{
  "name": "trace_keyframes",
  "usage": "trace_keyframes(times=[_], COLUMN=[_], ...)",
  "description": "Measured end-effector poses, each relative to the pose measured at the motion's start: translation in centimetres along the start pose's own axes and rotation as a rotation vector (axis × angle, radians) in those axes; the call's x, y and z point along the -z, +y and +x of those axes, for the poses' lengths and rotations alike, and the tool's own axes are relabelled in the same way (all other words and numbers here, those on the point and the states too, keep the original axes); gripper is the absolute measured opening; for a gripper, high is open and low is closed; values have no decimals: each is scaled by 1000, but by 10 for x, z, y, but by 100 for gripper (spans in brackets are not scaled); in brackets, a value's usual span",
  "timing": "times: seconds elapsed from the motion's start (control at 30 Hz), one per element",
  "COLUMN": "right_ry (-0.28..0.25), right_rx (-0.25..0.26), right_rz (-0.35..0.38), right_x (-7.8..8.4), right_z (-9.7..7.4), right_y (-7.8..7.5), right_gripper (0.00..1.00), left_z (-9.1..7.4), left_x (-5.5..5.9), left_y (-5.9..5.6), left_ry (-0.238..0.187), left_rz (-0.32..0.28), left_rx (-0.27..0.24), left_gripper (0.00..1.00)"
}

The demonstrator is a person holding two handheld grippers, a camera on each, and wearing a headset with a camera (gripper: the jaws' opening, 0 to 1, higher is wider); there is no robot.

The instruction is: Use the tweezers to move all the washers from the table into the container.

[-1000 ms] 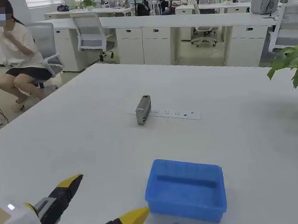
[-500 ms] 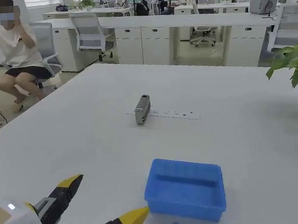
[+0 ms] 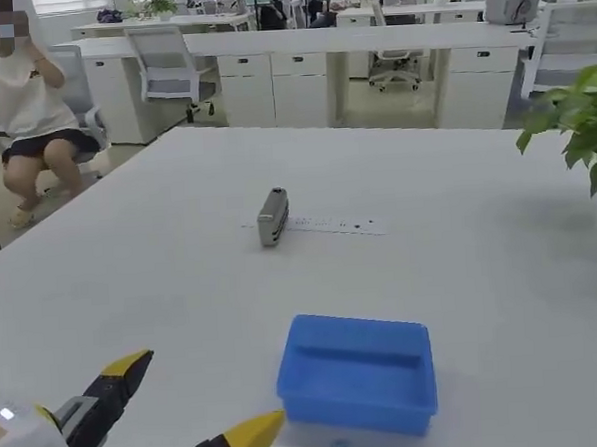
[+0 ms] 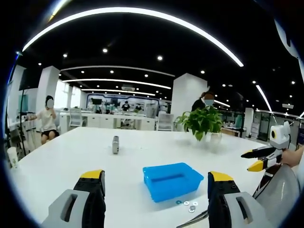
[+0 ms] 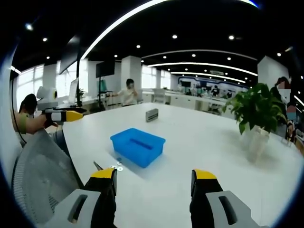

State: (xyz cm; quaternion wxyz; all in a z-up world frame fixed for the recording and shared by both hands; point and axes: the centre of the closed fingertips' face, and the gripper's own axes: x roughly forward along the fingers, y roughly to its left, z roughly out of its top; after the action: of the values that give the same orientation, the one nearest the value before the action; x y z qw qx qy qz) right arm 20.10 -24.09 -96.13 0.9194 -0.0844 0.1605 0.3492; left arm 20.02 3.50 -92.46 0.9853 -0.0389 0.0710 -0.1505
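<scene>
Your left gripper [image 3: 199, 394] hangs at the near-left corner of the blue container [image 3: 356, 373], jaws spread wide with nothing between them. Your right gripper [image 5: 154, 174] is spread wide and empty too, held well apart from the container, out on its right side.

The tweezers [image 5: 97, 166] lie flat on the white counter [image 3: 460, 255] on the container's near side, untouched. The washers [image 4: 189, 205] sit in a little cluster between the tweezers and the container, just beside its near wall and outside it.

Beyond the container's far wall there's a grey block [image 3: 272, 216] at the left end of a power strip [image 3: 329, 225]. A potted plant [image 5: 256, 111] stands far right of the container. A person [image 3: 22, 108] sits way off past its far left, beyond the counter's edge.
</scene>
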Motion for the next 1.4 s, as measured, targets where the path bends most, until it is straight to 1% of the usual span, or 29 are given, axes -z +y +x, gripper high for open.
trace_keyframes(times=[0.13,0.3,0.4,0.5,0.6,0.67,0.77,0.93,0.97,1.0,1.1,1.17,1.23,1.3,1.4], right_ry=[-7,15,15,6,2,4,13,11,15,20,9,8,7,9,10], right_rx=[-18,-48,-42,-28,-37,-44,-43,-18,-15,-13,-1,5,8,10,21], right_rz=[-3,-12,-9,16,41,42,23,13,16,18,-3,-5,2,6,-1], right_x=[-3,0,-1,-1,-2,-2,-1,-2,-1,0,-1,-1,-1,0,0], right_z=[0,2,1,-1,-1,0,1,0,1,1,0,0,0,0,0], right_y=[4,12,10,6,6,8,10,5,4,4,2,1,-1,-3,-5], right_gripper=[61,60,59,59,59,59,59,59,59,59,60,60,60,61,61], left_z=[-2,-4,-5,-5,-6,-6,-7,-6,-3,-2,-2,-1,-1,-1,0], left_x=[-4,-4,-5,-5,-7,-7,-8,-7,-4,-3,-1,-1,0,4,4], left_y=[2,6,7,8,8,10,10,7,7,6,0,-1,-3,-3,-3], left_ry=[-20,-24,-28,-30,-36,-36,-43,-36,-19,-12,-5,-2,2,14,19], left_rz=[-6,-15,-17,-20,-16,-11,-13,-27,-35,-37,-29,-21,-29,-45,-51], left_rx=[-12,-34,-43,-50,-56,-65,-69,-57,-45,-33,-8,-1,10,10,18], left_gripper=[91,91,91,91,91,91,91,91,91,91,90,90,90,90,90])
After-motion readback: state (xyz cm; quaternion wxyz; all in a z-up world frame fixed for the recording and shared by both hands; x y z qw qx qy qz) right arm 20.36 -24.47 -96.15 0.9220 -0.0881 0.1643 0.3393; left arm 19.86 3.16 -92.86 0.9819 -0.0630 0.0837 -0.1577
